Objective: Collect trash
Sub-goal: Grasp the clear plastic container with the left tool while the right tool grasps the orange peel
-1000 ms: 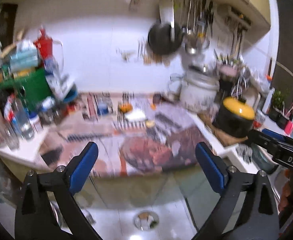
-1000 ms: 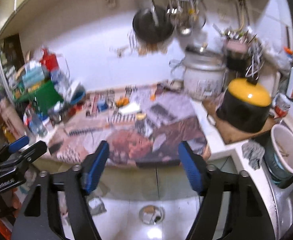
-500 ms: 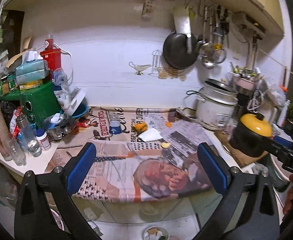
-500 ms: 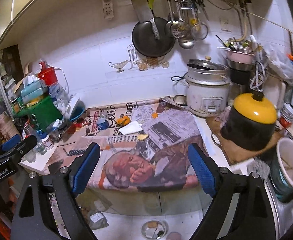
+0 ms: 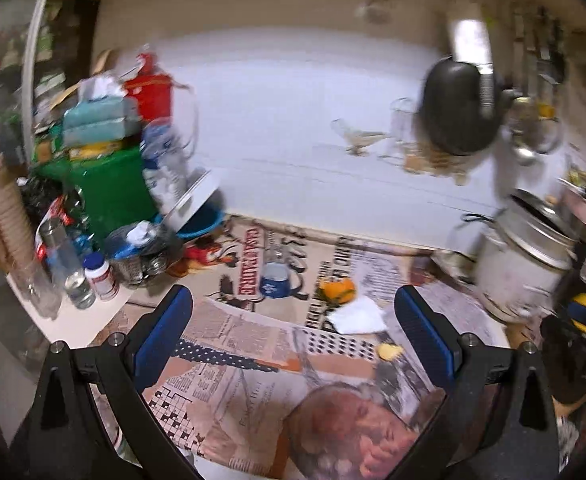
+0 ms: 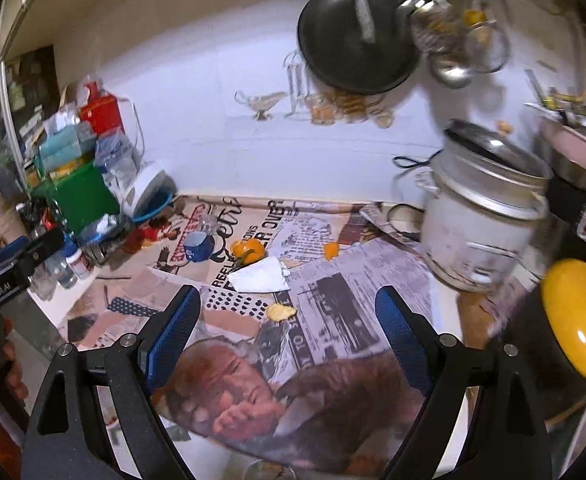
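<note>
My left gripper (image 5: 293, 332) and my right gripper (image 6: 289, 330) both hang with fingers spread wide and nothing between them, above the near part of the newspaper (image 6: 333, 304) that covers the counter. Compared with half a second ago I have brought both in closer and lower: the paper scraps now fill more of each view, and the blur tells me I am mid-swing. The trash sits in a loose cluster on the newspaper: a crumpled white paper (image 6: 261, 276), an orange peel (image 6: 248, 251) just behind it, a smaller orange scrap (image 6: 331, 250) off to its right, and a yellow scrap (image 6: 280, 312) nearest me, almost centred ahead of the right fingers. A blue cup (image 6: 197, 249) stands to the left of the peel. I judge the approach has begun but nothing is collected yet; the yellow scrap looks like the first reachable pick, and being flat, it may slide on the paper.
</note>
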The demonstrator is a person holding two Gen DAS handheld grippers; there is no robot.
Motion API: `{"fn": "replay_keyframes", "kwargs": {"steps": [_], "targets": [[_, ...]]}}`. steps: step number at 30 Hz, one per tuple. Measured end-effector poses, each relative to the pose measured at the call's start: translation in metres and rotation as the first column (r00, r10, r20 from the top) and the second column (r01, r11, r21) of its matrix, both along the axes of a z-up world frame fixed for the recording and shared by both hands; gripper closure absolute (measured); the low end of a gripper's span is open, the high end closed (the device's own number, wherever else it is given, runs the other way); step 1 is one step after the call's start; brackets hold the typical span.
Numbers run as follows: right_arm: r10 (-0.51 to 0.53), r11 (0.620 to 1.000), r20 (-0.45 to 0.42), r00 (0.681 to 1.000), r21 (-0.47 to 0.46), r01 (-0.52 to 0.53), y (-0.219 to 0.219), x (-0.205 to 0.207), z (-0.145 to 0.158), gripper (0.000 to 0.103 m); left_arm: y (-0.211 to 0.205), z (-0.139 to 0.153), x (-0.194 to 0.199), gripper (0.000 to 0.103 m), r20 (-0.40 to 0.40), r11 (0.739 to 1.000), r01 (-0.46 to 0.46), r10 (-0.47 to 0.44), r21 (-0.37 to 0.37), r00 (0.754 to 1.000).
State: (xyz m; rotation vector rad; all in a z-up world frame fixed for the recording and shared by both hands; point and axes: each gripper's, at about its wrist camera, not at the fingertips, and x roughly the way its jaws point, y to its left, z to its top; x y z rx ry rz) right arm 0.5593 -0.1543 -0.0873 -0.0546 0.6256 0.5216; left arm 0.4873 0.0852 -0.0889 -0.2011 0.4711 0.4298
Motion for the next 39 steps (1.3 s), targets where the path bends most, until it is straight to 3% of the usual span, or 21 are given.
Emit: {"fn": "replay_keyframes", "kwargs": {"steps": [8, 16, 23, 28, 33, 39], "targets": [[0.085, 0.996, -0.088, 0.992, 0.019, -0.083, 0.059, 0.064, -0.03, 0.016, 0.06, -0.033, 0.058, 0.001, -0.114, 0.999, -0.048, 0.045, -0.023, 0.992], [0.005, 1.0, -0.179, 0.984, -0.012, -0.007, 0.135, 0.132, -0.064, 0.016, 0.129, -0.071, 0.134, 0.001, -0.185, 0.991, 0.101, -0.117, -0.092, 0.976], [-0.057, 0.998, -0.329, 0.943, -0.014, 0.056, 0.188, 0.204, -0.11, 0.017, 0.171, -0.126, 0.213, 0.002, -0.299, 0.964, 0.192, -0.241, -0.184, 0.924], [-0.09, 0.996, -0.438, 0.894, -0.019, 0.091, 0.202, 0.234, -0.144, 0.025, 0.181, -0.165, 0.258, 0.002, -0.36, 0.947, 0.234, -0.301, -0.219, 0.883], [-0.089, 0.994, -0.534, 0.841, 0.012, 0.112, 0.202, 0.252, -0.17, 0.043, 0.181, -0.193, 0.291, 0.002, -0.403, 0.936, 0.266, -0.341, -0.23, 0.849], [-0.045, 0.994, -0.535, 0.843, 0.062, 0.092, 0.204, 0.256, -0.172, 0.064, 0.179, -0.212, 0.313, 0.016, -0.437, 0.933, 0.28, -0.354, -0.225, 0.827]]}}
